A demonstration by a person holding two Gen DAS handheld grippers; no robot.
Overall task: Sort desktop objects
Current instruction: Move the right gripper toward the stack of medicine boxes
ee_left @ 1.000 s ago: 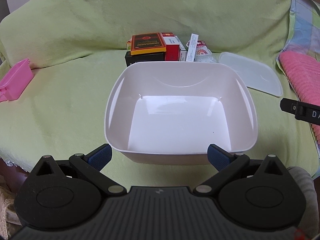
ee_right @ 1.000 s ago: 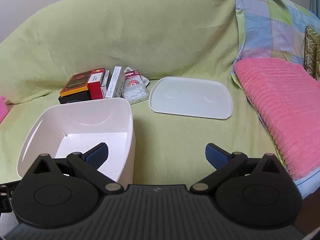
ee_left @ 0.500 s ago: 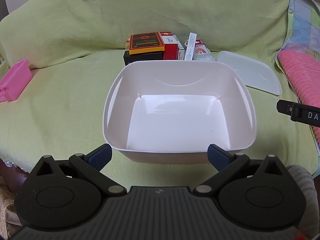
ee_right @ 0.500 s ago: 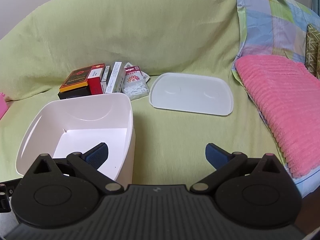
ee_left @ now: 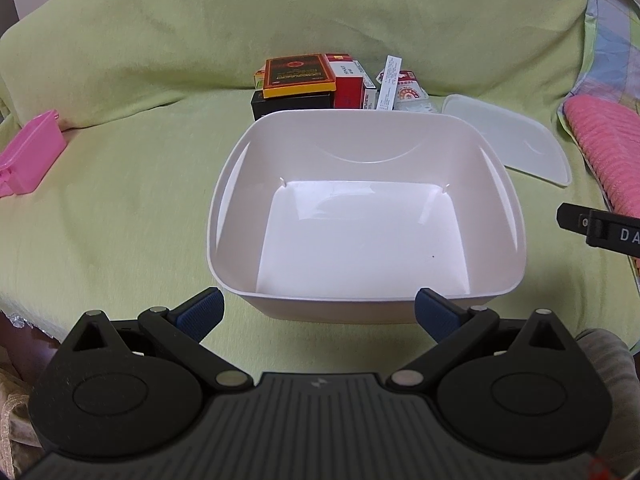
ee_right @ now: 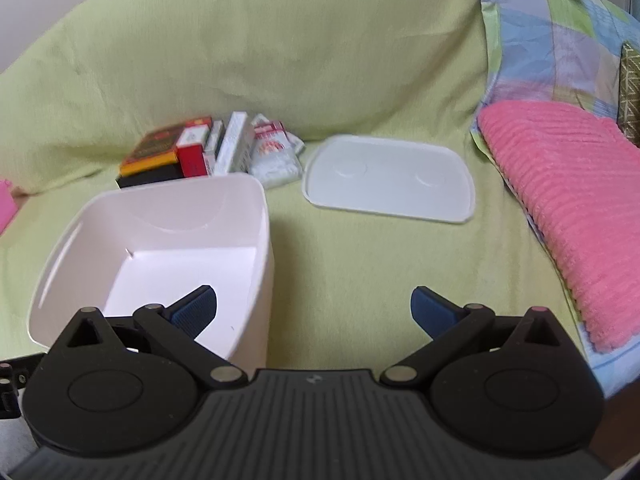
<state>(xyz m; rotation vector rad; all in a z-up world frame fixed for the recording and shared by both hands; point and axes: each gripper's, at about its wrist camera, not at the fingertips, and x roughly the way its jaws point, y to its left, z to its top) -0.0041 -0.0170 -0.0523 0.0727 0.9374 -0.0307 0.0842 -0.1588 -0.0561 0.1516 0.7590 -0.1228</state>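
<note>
green cloth (ee_left: pixel 120 208) covers the sofa seat on which everything lies. in the left wrist view, a white bin (ee_left: pixel 366 216) is seen straight ahead of the left claw (ee_left: pixel 318 310), whose jaws are spread wide and hold nothing. the bin is empty, and its long axis runs left to right across the view. just behind its far rim a cluster of boxes (ee_left: pixel 316 80) is stacked and stood on end, with a packet (ee_left: pixel 408 90) beside them on the right. a lid (ee_left: pixel 508 140) lies flat to the right of the bin, off it. a pink case (ee_left: pixel 28 152) is seen well apart at the left edge, and a pink cushion (ee_left: pixel 608 148) at the right.

in the right wrist view, the right claw (ee_right: pixel 314 312) is likewise released and empty, with the bin (ee_right: pixel 168 240) at its left and bare cloth between the pads. the boxes (ee_right: pixel 188 152) are seen behind the bin, the upright ones with their long faces pointing toward the sofa back; the picture is blurred here. the lid (ee_right: pixel 390 180) is laid with its long axis across the view, near the packet (ee_right: pixel 276 160).

sorting is judged barely begun: the bin is opened, nothing has been put in, and every item is left to be moved.
</note>
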